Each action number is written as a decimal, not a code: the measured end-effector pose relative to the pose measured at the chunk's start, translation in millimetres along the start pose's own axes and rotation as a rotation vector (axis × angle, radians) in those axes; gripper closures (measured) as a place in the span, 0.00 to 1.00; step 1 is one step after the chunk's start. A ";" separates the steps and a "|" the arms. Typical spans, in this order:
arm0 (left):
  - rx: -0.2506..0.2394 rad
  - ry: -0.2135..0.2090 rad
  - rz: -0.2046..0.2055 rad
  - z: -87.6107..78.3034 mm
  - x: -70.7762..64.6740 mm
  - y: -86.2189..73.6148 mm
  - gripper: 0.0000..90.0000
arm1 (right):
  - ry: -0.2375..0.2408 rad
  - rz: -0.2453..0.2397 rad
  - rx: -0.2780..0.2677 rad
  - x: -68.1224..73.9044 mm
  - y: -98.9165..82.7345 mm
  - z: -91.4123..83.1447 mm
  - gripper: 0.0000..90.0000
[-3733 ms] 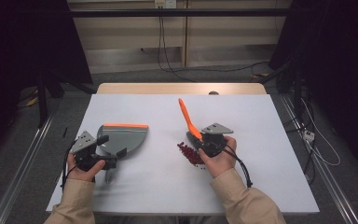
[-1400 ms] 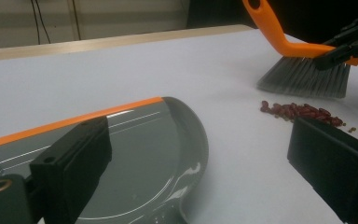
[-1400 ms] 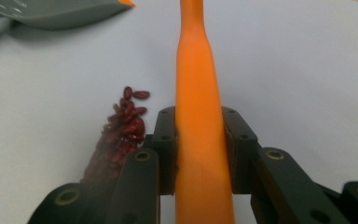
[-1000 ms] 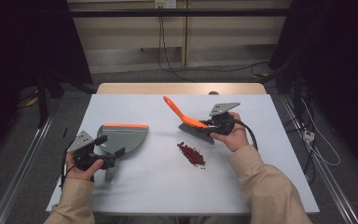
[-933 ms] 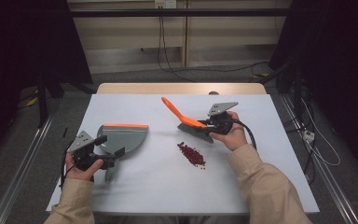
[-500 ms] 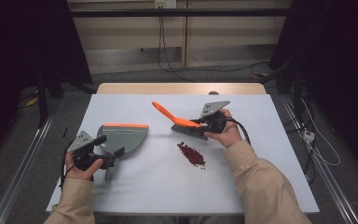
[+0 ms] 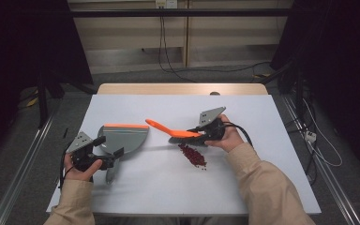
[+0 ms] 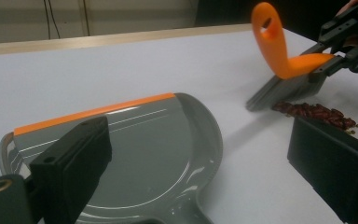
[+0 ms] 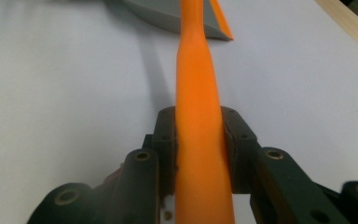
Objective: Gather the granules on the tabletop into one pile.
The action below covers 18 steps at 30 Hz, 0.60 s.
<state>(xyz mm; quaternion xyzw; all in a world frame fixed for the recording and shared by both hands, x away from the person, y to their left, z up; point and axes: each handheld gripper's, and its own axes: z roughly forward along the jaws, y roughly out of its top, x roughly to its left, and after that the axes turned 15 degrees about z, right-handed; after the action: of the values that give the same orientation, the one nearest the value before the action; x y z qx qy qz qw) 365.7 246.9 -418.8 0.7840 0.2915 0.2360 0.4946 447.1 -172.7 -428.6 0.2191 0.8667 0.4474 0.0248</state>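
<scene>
A grey dustpan point(image 7: 124, 138) with an orange lip lies flat at the table's left. My left gripper point(image 7: 110, 146) sits at its handle end, jaws wide apart over the pan point(image 8: 144, 154), the pads pressing on nothing. Right of the pan lies a small pile of red beans point(image 7: 192, 155). My right gripper point(image 7: 199, 132) is shut on the orange handle of a brush point(image 7: 173, 131), whose dark bristles point(image 8: 279, 91) hang just behind the beans point(image 8: 317, 112). The handle point(image 9: 198, 93) runs between my right jaws and points at the pan point(image 9: 168, 11).
The white table point(image 7: 262, 178) has a wooden strip point(image 7: 183, 89) along its far edge. Bare white surface lies in front of the beans and to the right. Cables point(image 7: 168, 61) trail on the floor beyond the table.
The right hand has shifted left and tipped the brush down, so its handle swings lower toward the pan and the bristles come near the beans. The left hand and pan stay put.
</scene>
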 end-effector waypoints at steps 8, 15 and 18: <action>0.004 0.002 0.004 -0.7 0.3 -0.1 0.07 | 0.029 -0.011 0.002 6.0 -11.5 -13.3 0.79; 0.004 0.007 0.001 -2.2 0.2 -0.7 0.07 | 0.004 -0.004 0.002 7.7 -15.9 -26.3 0.79; 0.003 0.008 0.001 -2.6 0.2 -0.8 0.07 | 0.001 0.003 -0.030 6.8 -13.4 -30.2 0.79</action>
<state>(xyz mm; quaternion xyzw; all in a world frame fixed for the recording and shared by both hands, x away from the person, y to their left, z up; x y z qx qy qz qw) 364.0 249.0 -418.4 0.7840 0.2934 0.2390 0.4921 429.0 -199.7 -420.0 0.2197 0.8596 0.4606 0.0269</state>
